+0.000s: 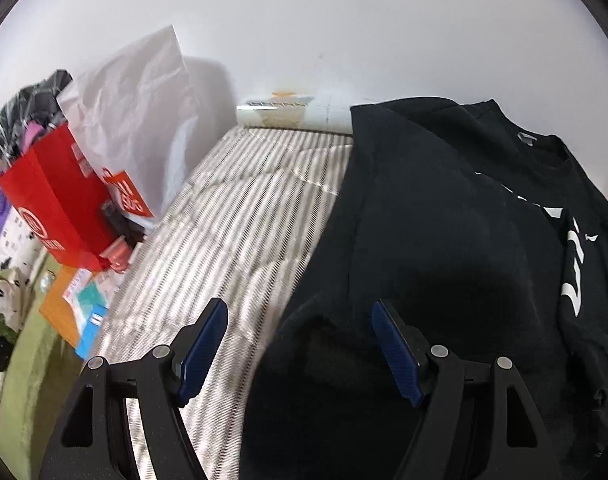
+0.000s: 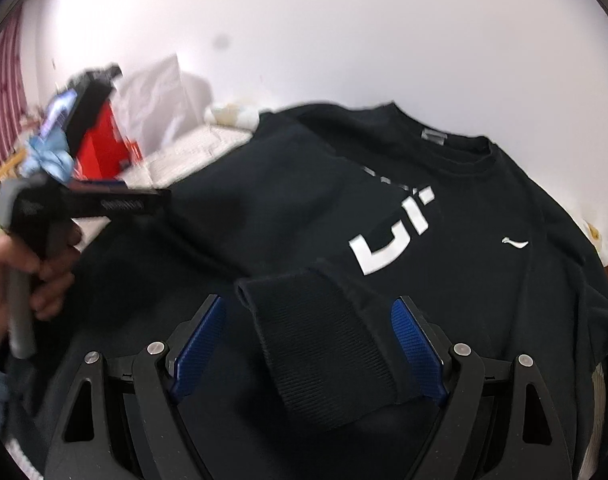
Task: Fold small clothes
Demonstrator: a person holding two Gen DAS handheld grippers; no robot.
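Observation:
A black sweatshirt [image 2: 444, 208] with white letters lies spread on a striped bed [image 1: 231, 216], collar toward the wall. Its ribbed sleeve cuff [image 2: 324, 344] is folded across the chest and lies between the blue pads [image 2: 416, 344] of my right gripper [image 2: 308, 301], which is open; the left pad stands apart from the cuff. My left gripper [image 1: 299, 306] is open over the sweatshirt's [image 1: 444, 240] left edge, with dark cloth under its right finger and bare bed under the left one. In the right wrist view a hand [image 2: 19, 276] holds the left gripper [image 2: 115, 202] at the garment's left side.
A red paper bag [image 1: 59, 208] and a white bag [image 1: 143, 120] stand at the bed's left edge, with small boxes [image 1: 83, 312] and clutter below. A white wall [image 1: 344, 40] runs close behind the collar. A green floor cover [image 1: 27, 380] lies at the far left.

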